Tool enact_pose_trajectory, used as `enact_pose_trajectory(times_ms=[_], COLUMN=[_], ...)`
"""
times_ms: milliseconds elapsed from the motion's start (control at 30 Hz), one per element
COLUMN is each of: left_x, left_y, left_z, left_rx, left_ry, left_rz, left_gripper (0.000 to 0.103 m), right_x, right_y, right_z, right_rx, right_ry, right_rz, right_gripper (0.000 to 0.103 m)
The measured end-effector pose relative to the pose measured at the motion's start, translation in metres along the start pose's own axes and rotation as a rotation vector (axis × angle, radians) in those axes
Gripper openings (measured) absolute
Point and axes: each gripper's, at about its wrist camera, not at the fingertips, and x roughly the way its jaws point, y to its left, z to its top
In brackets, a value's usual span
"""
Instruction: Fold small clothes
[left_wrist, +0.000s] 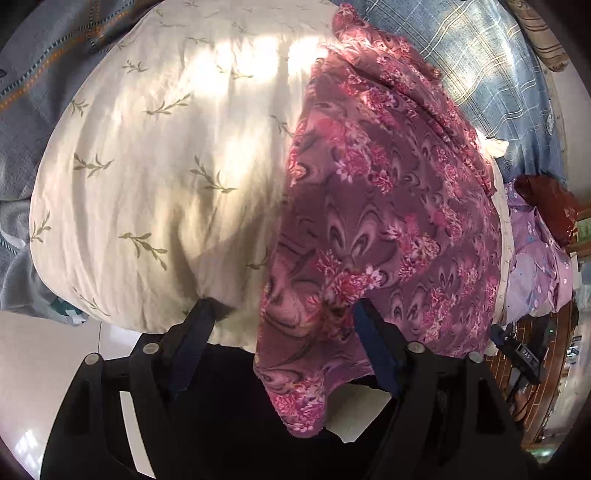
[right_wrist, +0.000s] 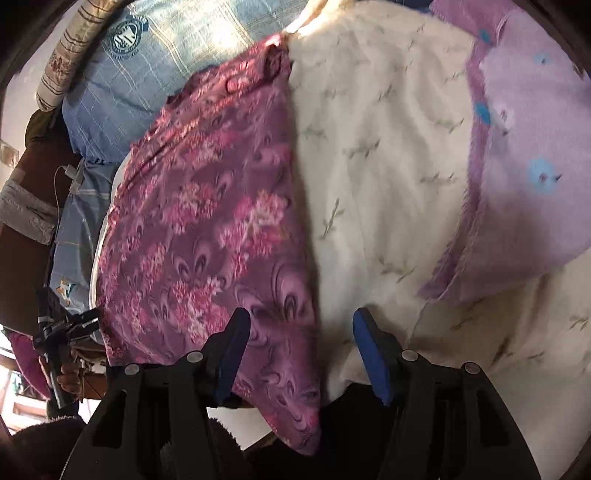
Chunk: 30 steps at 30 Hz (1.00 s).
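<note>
the purple flowered garment (left_wrist: 388, 221) lies spread over a cream quilt (left_wrist: 166, 166) printed with small green sprigs, and its near corner hangs down past the quilt's front edge. in the left wrist view the garment covers the right part of the quilt, with sunlight falling in bright patches on the bare cream cloth to its left. the left gripper (left_wrist: 282, 306) has its jaws wide apart; the hanging corner of the garment droops between the two blue-padded fingers (left_wrist: 373, 343), and nothing is clamped. one finger tip presses at the quilt's front edge, the other sits against the garment's lower hem.

in the right wrist view the same garment (right_wrist: 207, 236) lies on the left part of the quilt (right_wrist: 388, 166), its lower corner again hanging off the front edge. the right gripper (right_wrist: 299, 317) is also spread apart, one finger over the garment and the other over bare quilt, gripping nothing. a lilac cloth with blue flowers (right_wrist: 524, 155) lies on the quilt's right side, apart from the garment. a blue checked pillow (right_wrist: 155, 66) sits behind the garment, at the quilt's far side.
</note>
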Motion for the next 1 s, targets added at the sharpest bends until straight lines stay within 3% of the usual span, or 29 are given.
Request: enact_pose_trajectory(times_ms=[300,367,400,433,467,533,567,600,633,800,1000], left_x=[0.019,0.025,0.026,0.028,0.027,0.023,0.02,0.016,0.012,-0.016,-0.045], left_y=[-0.008,-0.011,-0.012,-0.014,-0.012,-0.005,0.002,0.008,0.011,-0.012,-0.045], left_z=[-0.014,-0.019,-0.021,-0.023,-0.025,-0.028,-0.03,-0.032,-0.033,-0.032,0.006], left_rx=[0.003,0.004,0.011,0.015,0.014,0.001,-0.032,-0.068,-0.091,-0.059,-0.033], left_ry=[0.111,0.132,0.128,0.126,0.118,0.106,0.106,0.11,0.104,0.005,-0.081], left_rz=[-0.064,-0.093,-0.077,-0.054,-0.027,0.0,-0.034,-0.11,-0.164,-0.271,-0.383], left_gripper=[0.083,0.082,0.074,0.063,0.055,0.026,0.019,0.004,0.004,0.004,0.004], right_x=[0.021,0.023,0.023,0.023,0.023,0.02,0.02,0.018,0.016,0.003,-0.014], right_y=[0.007,0.007,0.007,0.007,0.006,0.002,0.002,0.002,0.0,-0.005,0.005], right_z=[-0.019,-0.021,-0.021,-0.022,-0.022,-0.024,-0.025,-0.026,-0.025,-0.019,0.006], right_rx=[-0.034,-0.036,-0.042,-0.042,-0.04,-0.028,-0.03,-0.024,-0.005,0.104,0.176], right_ry=[0.112,0.114,0.109,0.104,0.108,0.1,0.099,0.098,0.096,0.063,-0.017], right_rz=[0.127,0.127,0.129,0.129,0.143,0.174,0.178,0.194,0.216,0.365,0.527], right_gripper=[0.061,0.057,0.047,0.025,0.018,0.011,0.009,0.007,0.007,0.006,0.005])
